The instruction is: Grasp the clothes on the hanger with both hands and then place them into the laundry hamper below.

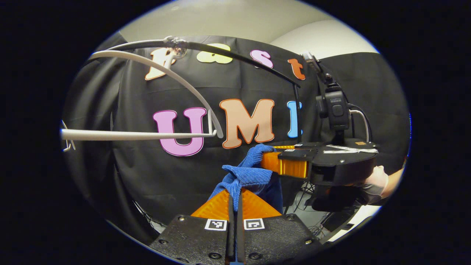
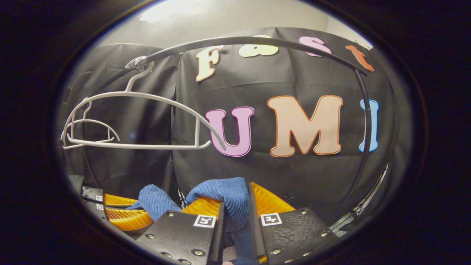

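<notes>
Blue cloth (image 1: 245, 176) is off the white hanger (image 1: 154, 110), slung btwn both tongs. Left tongs (image 1: 235, 200) pinched tight on one bunched end; right tongs (image 2: 235, 206) clamped on the other, fabric draped over the tips. Cloth's long axis runs tong to tong, sagging in the middle. Hanger hangs bare on the black rail (image 2: 257, 40), above and to the left. Hamper not in frame; task puts it below, so next move prob. straight down, both hands level.

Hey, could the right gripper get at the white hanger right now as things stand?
Probably not: the right gripper is already shut on the blue cloth, so its fingers aren't free. The white hanger hangs bare, up and to its left.
</notes>
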Demonstrator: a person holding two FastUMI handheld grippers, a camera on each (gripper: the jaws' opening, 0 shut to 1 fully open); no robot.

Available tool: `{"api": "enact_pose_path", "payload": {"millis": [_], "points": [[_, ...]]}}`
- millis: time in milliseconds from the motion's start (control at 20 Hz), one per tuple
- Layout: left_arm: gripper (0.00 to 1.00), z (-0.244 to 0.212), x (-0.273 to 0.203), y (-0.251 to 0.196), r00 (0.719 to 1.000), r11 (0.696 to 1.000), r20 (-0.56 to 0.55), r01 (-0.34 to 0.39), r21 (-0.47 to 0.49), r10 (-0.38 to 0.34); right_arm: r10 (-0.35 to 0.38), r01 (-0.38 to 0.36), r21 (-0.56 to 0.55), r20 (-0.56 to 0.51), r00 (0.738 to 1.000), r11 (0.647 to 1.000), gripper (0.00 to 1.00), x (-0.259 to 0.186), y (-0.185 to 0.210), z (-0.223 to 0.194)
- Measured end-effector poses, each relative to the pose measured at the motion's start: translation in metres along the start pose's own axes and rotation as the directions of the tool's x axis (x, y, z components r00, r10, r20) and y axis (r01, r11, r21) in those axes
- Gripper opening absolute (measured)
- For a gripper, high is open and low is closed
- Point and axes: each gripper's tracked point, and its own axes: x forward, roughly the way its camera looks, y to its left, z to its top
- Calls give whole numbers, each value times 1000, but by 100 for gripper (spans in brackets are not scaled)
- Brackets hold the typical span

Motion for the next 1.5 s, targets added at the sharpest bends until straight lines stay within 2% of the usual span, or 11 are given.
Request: {"api": "enact_pose_path", "payload": {"millis": [150, 200, 300, 400, 500, 550, 750, 1050, 1150, 1250, 1500], "points": [[4, -26, 7, 8, 999, 1000, -41, -12, 13, 13, 10, -11, -13, -23, 1000, 1000, 30, 4, 9, -13], [4, -37, 10, 12, 998, 1000, -62, -17, 15, 18, 17, -18, -12, -36, 999, 1000, 25, 7, 13, -19], [4, -61, 11, 19, 994, 1000, -103, -30, 1, 30, 31, -31, -11, -66, 997, 999, 30, 11, 22, -34], [4, -86, 8, 25, 989, 999, -144, -49, -21, 46, 41, -42, -8, -102, 994, 999, 25, 16, 30, -53], [4, -109, 5, 35, 981, 997, -184, -69, -37, 61, 47, -47, 4, -151, 987, 999, 30, 18, 34, -77], [4, -119, 4, 38, 977, 996, -204, -77, -43, 67, 49, -48, 12, -182, 982, 999, 26, 18, 36, -93], [4, -158, -3, 46, 955, 992, -284, -110, -68, 87, 51, -42, 35, -298, 953, 999, 30, 11, 37, -153], [4, -222, -16, 48, 901, 985, -424, -143, -99, 89, 59, -57, 18, -467, 883, 998, 30, -8, 42, -233], [8, -243, -24, 46, 877, 983, -474, -150, -110, 80, 61, -54, 30, -508, 859, 998, 35, -18, 46, -256], [12, -261, -34, 44, 855, 981, -513, -154, -118, 73, 67, -50, 47, -526, 848, 998, 31, -24, 48, -266], [28, -272, -35, 46, 847, 974, -526, -175, -141, 76, 60, -49, 34, -543, 838, 998, 31, -31, 45, -272]]}}
